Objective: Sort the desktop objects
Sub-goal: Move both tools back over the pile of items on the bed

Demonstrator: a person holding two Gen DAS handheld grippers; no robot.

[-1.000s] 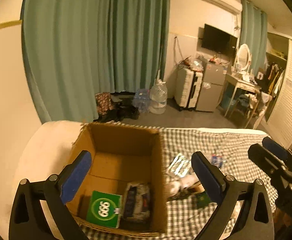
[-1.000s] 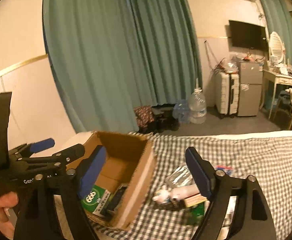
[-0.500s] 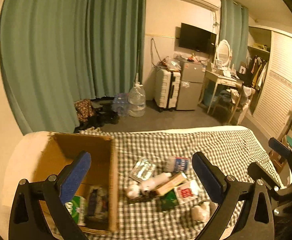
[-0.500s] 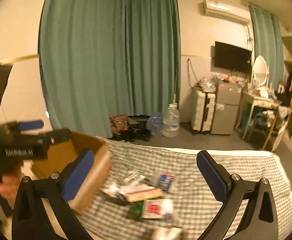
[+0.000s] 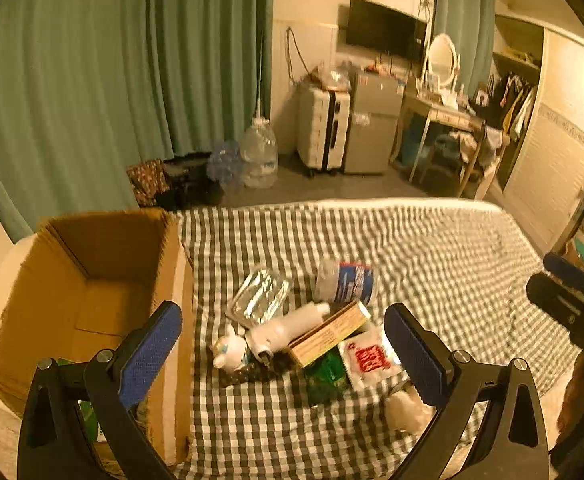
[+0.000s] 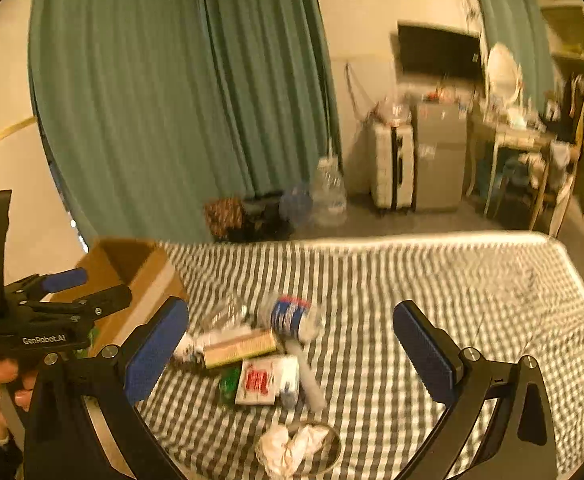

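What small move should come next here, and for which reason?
Probably lower the right tongs onto the pile, perhaps the white packet with red print. Both tongs are open and empty, the cardboard box stands beside, and objects remain on the checkered cloth.

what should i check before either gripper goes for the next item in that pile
1. Left gripper open and empty: ok.
2. Right gripper open and empty: ok.
3. Cardboard box open on top, room inside: ok.
4. Pile reachable on the checked cloth: ok.
5. Items separate enough for a clean grasp: not ok, the white bottle and flat box overlap.
6. Grippers clear of each other: ok.
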